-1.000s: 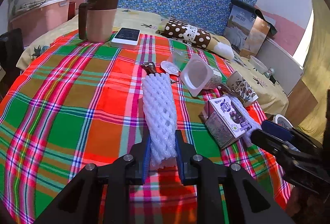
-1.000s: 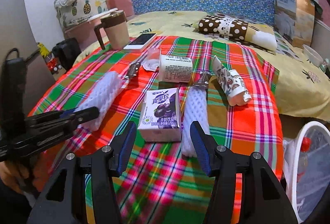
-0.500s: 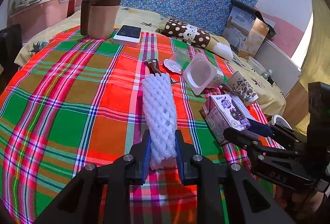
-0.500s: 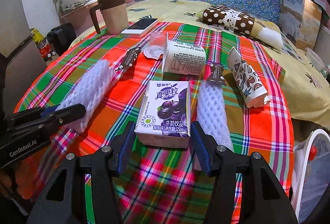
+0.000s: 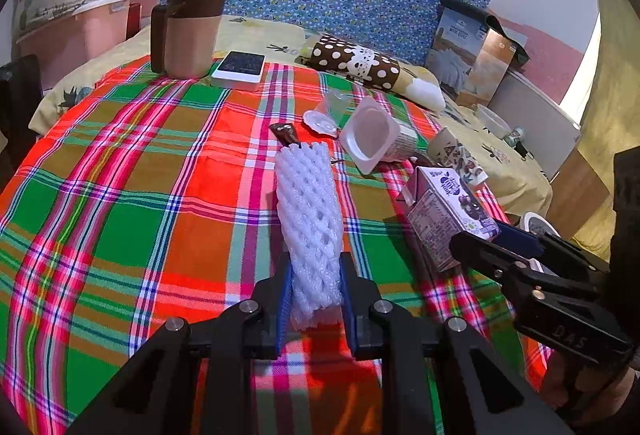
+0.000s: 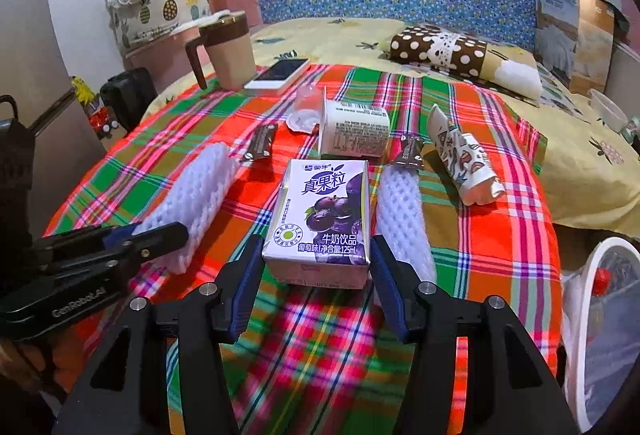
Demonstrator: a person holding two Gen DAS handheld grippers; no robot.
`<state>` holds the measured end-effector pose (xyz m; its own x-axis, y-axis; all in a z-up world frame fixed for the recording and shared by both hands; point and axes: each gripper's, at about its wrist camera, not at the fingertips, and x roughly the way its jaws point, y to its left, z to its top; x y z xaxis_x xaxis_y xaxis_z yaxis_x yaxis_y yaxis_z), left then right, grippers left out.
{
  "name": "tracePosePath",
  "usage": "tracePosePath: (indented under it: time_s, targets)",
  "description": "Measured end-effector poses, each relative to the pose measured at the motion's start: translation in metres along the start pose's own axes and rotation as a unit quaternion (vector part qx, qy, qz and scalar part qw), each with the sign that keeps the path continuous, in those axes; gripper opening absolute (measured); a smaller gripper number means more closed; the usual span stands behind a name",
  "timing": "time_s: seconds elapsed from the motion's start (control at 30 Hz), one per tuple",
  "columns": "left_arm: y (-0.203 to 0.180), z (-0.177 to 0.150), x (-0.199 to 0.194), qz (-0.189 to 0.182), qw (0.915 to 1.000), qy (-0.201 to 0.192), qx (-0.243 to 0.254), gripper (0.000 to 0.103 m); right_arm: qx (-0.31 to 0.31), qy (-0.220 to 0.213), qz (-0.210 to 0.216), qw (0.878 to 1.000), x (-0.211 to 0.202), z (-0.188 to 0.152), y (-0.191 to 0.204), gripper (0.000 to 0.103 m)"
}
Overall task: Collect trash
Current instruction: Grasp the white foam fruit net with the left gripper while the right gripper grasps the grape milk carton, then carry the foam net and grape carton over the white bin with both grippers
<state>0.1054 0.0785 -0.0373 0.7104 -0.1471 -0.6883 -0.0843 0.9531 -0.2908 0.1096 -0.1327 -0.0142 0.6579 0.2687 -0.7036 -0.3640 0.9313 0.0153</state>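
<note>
Plaid tablecloth [image 5: 120, 195] fills the scene, litter scattered across it. Left gripper [image 5: 316, 299] sits low and level, clamped on the near end of a white foam net [image 5: 310, 219]. Right gripper [image 6: 316, 271] reaches forward, jaws spread around a purple milk carton [image 6: 324, 215], not squeezing.

A woven plaid cloth [image 6: 500, 195] lies under a white foam-mesh sleeve [image 5: 310, 223] (soft, open-celled) and a glossy printed paper carton [image 6: 324, 215].

Mug [image 6: 228, 51]: upright, at the plaid cloth's [image 6: 500, 203] far edge.
Phone [image 6: 278, 74]: flat, just beside the mug.
Dotted pillow [image 6: 440, 49]: on the yellow sheet [image 6: 592, 171].
</note>
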Motion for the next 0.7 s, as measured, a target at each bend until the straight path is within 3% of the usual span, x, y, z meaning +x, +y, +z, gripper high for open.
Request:
tracePosePath:
  time_s: [0.7]
  targets:
    - [-0.066, -0.018, -0.040, -0.040, 0.9977, -0.015, 0.053, 0.022, 0.035, -0.056, -0.023, 0.998, -0.056, -0.022, -0.023, 0.054]
